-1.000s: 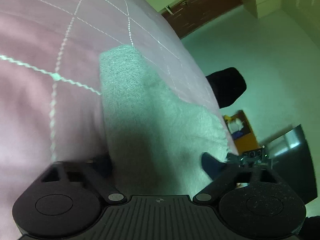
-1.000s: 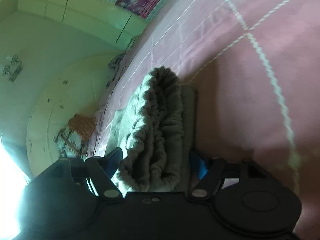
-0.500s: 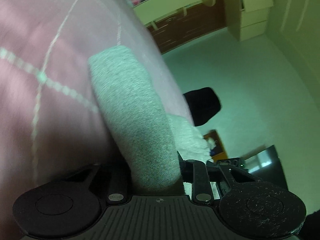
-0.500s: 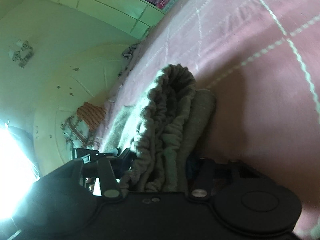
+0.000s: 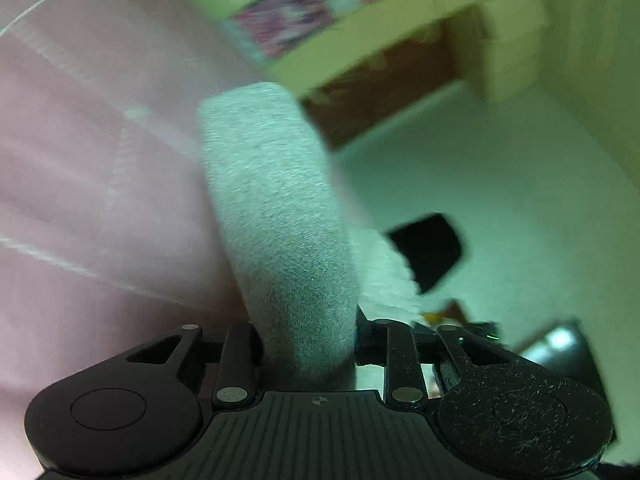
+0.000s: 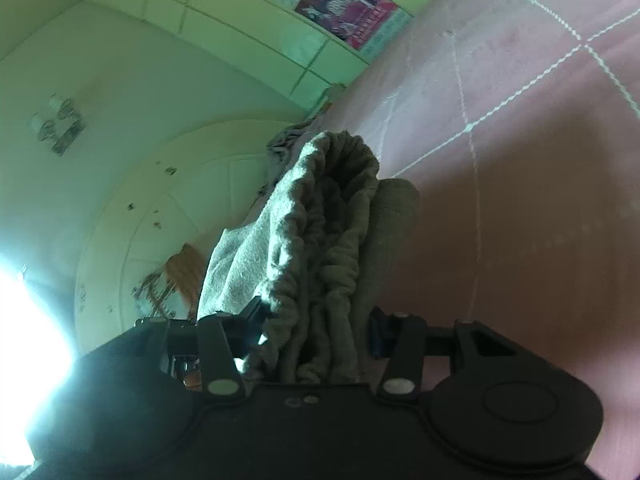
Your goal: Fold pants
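Slippage worries me: left tongs (image 5: 308, 344) and right tongs (image 6: 316, 332) both pinch grey pants (image 5: 276, 216), jaws opening, so fabric could drop onto the pink bedspread (image 6: 540, 200).

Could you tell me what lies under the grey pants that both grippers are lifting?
Beneath the grey pants lies a pink quilted bedspread with pale stitched lines. The cloth hides the patch directly below it, and fills the left gripper and right gripper, whose jaws are opening.
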`<state>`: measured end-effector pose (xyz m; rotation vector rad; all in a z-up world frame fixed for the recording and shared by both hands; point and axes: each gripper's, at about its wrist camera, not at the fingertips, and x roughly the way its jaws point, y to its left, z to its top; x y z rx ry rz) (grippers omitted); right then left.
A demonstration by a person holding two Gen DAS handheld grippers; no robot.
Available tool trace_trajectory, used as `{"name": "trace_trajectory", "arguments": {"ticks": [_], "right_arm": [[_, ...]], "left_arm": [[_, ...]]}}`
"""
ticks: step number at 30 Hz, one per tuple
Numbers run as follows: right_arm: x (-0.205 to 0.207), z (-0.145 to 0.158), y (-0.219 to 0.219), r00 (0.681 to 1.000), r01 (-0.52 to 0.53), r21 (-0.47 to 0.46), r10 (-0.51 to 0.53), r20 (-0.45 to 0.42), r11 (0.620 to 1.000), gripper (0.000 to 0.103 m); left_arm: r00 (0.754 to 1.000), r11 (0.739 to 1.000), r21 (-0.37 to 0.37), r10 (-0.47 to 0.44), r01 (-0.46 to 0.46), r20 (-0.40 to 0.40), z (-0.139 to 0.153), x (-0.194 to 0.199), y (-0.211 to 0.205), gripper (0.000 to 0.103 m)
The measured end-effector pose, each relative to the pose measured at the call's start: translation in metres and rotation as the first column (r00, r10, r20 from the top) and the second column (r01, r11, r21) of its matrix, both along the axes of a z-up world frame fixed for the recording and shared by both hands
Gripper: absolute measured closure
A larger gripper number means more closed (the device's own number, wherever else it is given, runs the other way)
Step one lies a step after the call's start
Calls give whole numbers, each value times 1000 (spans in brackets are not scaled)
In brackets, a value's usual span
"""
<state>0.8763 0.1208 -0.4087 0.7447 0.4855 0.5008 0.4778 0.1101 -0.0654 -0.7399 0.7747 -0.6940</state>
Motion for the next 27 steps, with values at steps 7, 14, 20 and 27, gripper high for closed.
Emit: {"name": "trace_trajectory", "arguments": {"ticks": [7, 14, 20, 27], "right_arm": [[13, -56, -11, 992, 117, -76, -113, 51, 990, 43], [11, -55, -4, 988, 135, -109, -126, 90, 985, 43], [8, -48, 10, 984, 180, -183, -175, 43, 967, 42], [-88, -59, 22, 963, 267, -122, -270, -4, 956, 36]], "left_arm": [[998, 998, -53, 49, -47, 43, -41, -4, 22, 67], [993, 994, 69, 79, -85, 84, -22, -13, -2, 67], [975, 974, 50, 217, -219, 52, -7, -67, 2, 60], [926, 925, 53, 372, -376, 64, -6, -189, 13, 49]]}}
